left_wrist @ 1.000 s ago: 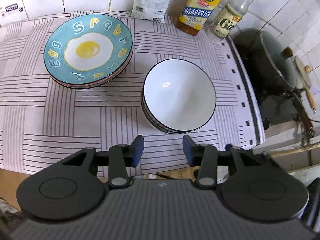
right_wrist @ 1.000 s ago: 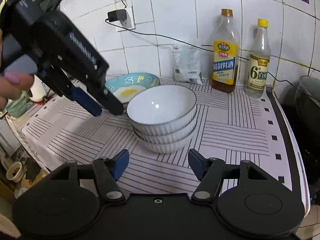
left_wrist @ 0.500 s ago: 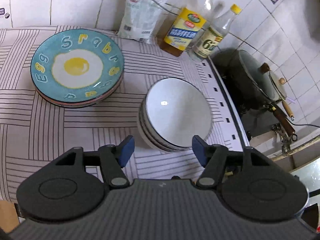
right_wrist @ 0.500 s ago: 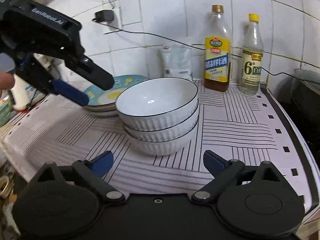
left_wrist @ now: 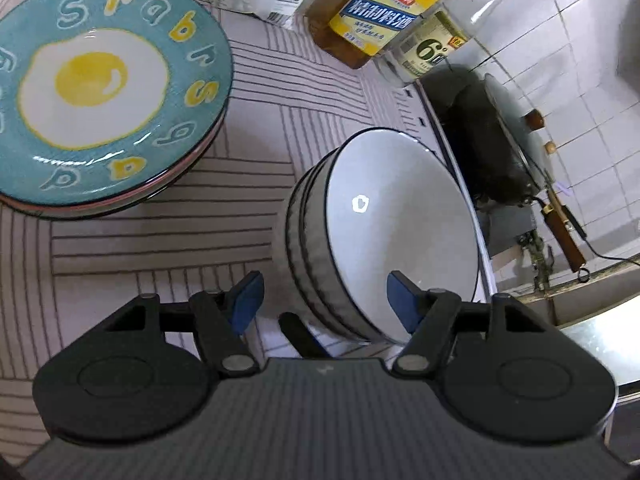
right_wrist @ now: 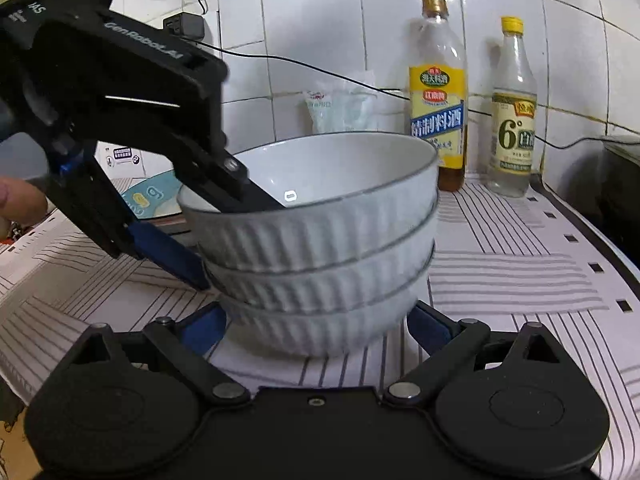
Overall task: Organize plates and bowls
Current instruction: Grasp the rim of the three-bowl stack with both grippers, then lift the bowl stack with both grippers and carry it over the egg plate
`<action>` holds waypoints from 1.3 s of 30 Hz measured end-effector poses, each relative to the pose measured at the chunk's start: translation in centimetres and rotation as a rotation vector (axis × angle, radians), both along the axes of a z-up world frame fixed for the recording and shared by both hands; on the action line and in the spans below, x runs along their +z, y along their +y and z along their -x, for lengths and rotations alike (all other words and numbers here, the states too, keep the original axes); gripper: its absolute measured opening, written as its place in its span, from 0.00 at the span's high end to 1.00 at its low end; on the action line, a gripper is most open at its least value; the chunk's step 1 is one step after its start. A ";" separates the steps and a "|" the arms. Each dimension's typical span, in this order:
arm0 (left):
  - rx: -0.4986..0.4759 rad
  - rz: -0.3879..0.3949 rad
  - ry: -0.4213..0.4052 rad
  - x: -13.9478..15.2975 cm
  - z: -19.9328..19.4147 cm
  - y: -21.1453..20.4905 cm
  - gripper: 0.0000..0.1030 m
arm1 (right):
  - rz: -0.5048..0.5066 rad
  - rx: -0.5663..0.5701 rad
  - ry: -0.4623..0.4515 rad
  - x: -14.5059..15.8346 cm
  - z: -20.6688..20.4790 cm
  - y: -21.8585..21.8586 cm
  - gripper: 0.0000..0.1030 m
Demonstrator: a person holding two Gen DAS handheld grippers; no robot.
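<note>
A stack of three white ribbed bowls (left_wrist: 384,232) (right_wrist: 320,240) stands on the striped mat. My left gripper (left_wrist: 324,304) is open and straddles the near-left rim of the stack: one finger reaches inside the top bowl, the other lies outside the wall. It also shows in the right wrist view (right_wrist: 224,232). My right gripper (right_wrist: 316,328) is open, with a finger on each side of the bottom bowl. A stack of plates topped by a teal fried-egg plate (left_wrist: 100,92) sits to the left of the bowls.
Two bottles (right_wrist: 438,92) (right_wrist: 514,112) and a white bag (right_wrist: 340,106) stand against the tiled wall behind the bowls. A dark wok with a lid (left_wrist: 492,144) sits on the stove right of the mat's edge. A power cord runs along the wall.
Both grippers have moved in on the bowl stack. The left one went from beside the stack to straddling its rim. The right one came forward until its open fingers flank the bottom bowl.
</note>
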State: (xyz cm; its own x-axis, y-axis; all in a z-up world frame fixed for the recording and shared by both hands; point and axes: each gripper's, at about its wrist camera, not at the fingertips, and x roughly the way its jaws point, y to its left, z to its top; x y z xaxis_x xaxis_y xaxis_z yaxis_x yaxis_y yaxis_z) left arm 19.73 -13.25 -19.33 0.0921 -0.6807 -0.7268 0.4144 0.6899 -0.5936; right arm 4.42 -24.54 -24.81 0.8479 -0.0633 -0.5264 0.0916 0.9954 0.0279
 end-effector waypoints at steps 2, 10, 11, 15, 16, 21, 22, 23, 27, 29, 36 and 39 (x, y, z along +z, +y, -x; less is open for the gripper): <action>-0.002 0.002 -0.024 0.1 -0.1 -0.1 0.45 | -0.003 0.007 -0.003 -0.1 -0.2 -0.2 0.02; 0.019 -0.025 -0.095 -0.3 -0.1 0.0 0.64 | -0.036 -0.009 -0.005 -0.5 -1.2 -0.3 0.03; 0.016 -0.032 -0.104 -0.3 0.1 0.0 0.64 | -0.038 -0.008 -0.004 -0.5 -1.1 -0.3 0.03; -0.024 -0.077 -0.155 0.0 0.8 -0.7 0.63 | 0.018 0.023 0.006 -0.3 -1.1 0.1 0.03; -0.029 -0.085 -0.148 0.1 0.8 -0.7 0.63 | 0.046 0.040 0.017 -0.1 -1.2 0.3 0.03; -0.085 -0.132 -0.152 0.6 0.5 -0.7 0.63 | 0.042 0.056 0.010 -0.1 -1.1 0.8 0.03; -0.093 -0.144 -0.156 0.8 0.5 -0.6 0.63 | 0.033 0.054 0.010 0.0 -1.2 0.8 0.03; -0.098 -0.148 -0.157 0.9 0.5 -0.5 0.63 | 0.024 0.051 0.008 0.1 -1.1 1.0 0.03; -0.107 -0.142 -0.160 2.4 0.6 0.8 0.63 | -0.002 0.047 -0.012 1.4 -1.0 1.7 0.03; -0.109 -0.145 -0.169 3.5 0.6 1.6 0.63 | 0.000 0.059 -0.018 2.3 -1.3 2.4 0.03; -0.044 -0.158 -0.194 7.2 0.1 5.3 0.62 | -0.017 0.155 -0.054 5.1 -3.7 4.2 0.03; -0.010 -0.161 -0.204 8.5 -0.8 6.8 0.62 | -0.027 0.184 -0.069 5.9 -5.5 5.3 0.03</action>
